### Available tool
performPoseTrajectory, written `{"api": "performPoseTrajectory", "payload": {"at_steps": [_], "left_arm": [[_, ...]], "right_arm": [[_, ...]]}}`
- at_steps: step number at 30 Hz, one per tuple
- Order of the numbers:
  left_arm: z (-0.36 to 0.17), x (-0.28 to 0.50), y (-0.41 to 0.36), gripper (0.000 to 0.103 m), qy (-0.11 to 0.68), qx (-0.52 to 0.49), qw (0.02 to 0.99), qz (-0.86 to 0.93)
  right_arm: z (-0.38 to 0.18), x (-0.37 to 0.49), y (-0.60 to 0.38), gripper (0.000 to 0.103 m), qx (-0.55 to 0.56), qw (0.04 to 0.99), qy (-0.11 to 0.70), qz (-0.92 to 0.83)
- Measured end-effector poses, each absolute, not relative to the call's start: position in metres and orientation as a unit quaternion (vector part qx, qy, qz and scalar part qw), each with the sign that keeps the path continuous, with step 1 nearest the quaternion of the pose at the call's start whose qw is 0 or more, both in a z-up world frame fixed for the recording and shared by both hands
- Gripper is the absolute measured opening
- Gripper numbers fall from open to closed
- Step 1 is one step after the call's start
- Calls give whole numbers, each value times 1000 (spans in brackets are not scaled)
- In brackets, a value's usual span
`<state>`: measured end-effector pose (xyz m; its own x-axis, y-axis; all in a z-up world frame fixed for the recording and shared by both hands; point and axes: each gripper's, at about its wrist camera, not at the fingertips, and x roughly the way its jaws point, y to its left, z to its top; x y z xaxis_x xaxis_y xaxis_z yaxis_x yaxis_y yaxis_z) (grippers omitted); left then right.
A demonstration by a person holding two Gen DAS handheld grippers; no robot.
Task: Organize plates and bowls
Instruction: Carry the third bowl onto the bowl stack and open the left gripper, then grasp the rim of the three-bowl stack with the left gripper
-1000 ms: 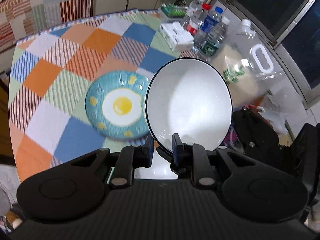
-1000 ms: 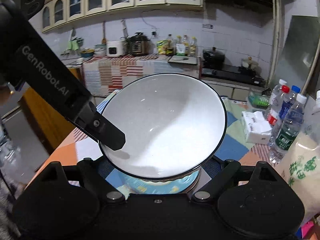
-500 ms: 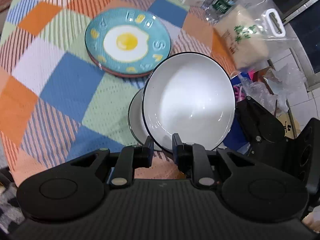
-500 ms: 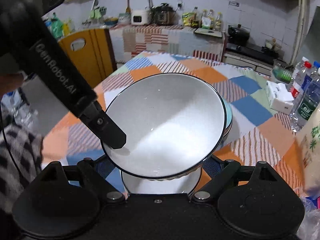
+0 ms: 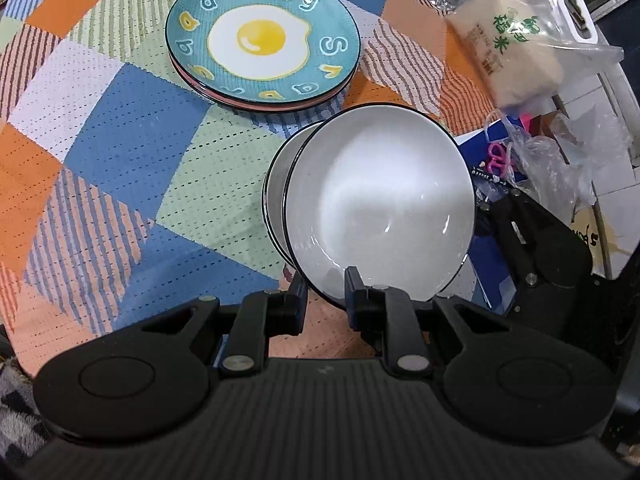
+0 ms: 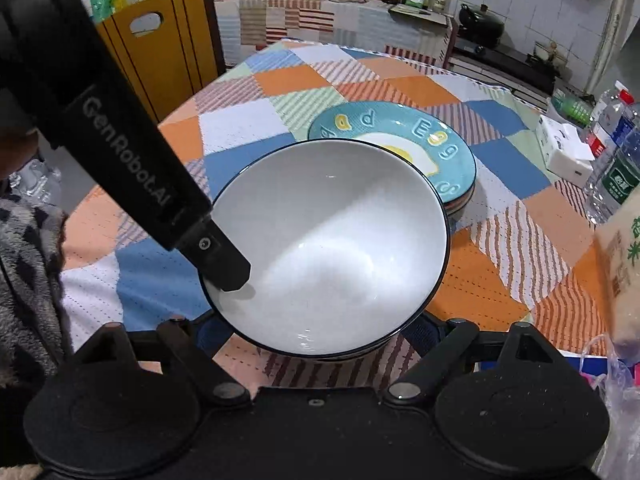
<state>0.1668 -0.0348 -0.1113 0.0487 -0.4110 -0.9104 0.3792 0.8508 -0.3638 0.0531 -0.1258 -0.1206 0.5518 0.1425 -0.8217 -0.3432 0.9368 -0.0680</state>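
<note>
From the left gripper's (image 5: 325, 294) own camera, its two fingers are pinched on the near rim of a white bowl (image 5: 380, 208) with a thin dark edge, one finger inside and one outside. The bowl is tipped up and sits partly inside a second white bowl (image 5: 276, 196) just behind it — only a sliver of that one shows on the left. Farther back on the checked tablecloth (image 5: 112, 128) lies the blue egg plate (image 5: 262, 36), and under it I can see the edge of at least one more plate, so the plates look stacked already. A bag of rice (image 5: 516, 52) stands off to the right, near the table's edge. From the right gripper's camera, the same white bowl (image 6: 332, 248) fills the middle, with the left gripper's finger (image 6: 222, 264) pressing on its rim. Another rim peeks out below it. The blue egg plate (image 6: 400, 136) is just behind the bowl, and water bottles (image 6: 616, 168) stand far right. The right gripper (image 6: 320, 336) has its fingers spread wide, one on each side under the bowl, holding nothing. So I think the plates are done, and the bowls are nearly done — the top bowl still has to settle flat and be let go.
</note>
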Motion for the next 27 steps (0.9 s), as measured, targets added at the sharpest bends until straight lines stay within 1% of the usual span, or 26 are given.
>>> {"api": "performPoseTrajectory", "payload": {"at_steps": [3,4,6,8,11,13,17,21,22,23,25,27], "left_arm": [[-118,168,-38,22,637,-15,721,-271],[-119,168,-40,27,635,-12,725,-267],[-120,165,-41,32,626,-2,735,-261],[-117,162,-39,41,620,-5,737,-270],[-108,156,-29,44,607,-26,742,-284],[-101,151,-17,50,590,-41,753,-287],[-97,149,3,52,570,-62,769,-282],[-102,150,16,55,557,-86,778,-278],[-104,152,18,58,554,-97,779,-277],[-107,153,20,64,551,-108,781,-275],[-117,159,22,73,546,-135,785,-261],[-129,165,23,73,551,-159,779,-251]], "right_arm": [[-125,53,-123,93,-127,869,461,127],[-127,53,-123,94,-132,868,461,126],[-129,51,-121,92,-144,867,459,127],[-128,50,-122,92,-143,869,456,128],[-119,42,-128,93,-132,875,444,140],[-115,36,-133,93,-120,878,438,150],[-112,26,-144,93,-95,880,434,168],[-120,22,-150,93,-80,874,447,173],[-123,22,-150,93,-77,872,451,174],[-127,23,-151,93,-73,870,455,173],[-138,28,-151,93,-62,867,464,172],[-150,34,-151,93,-52,863,475,163]]}}
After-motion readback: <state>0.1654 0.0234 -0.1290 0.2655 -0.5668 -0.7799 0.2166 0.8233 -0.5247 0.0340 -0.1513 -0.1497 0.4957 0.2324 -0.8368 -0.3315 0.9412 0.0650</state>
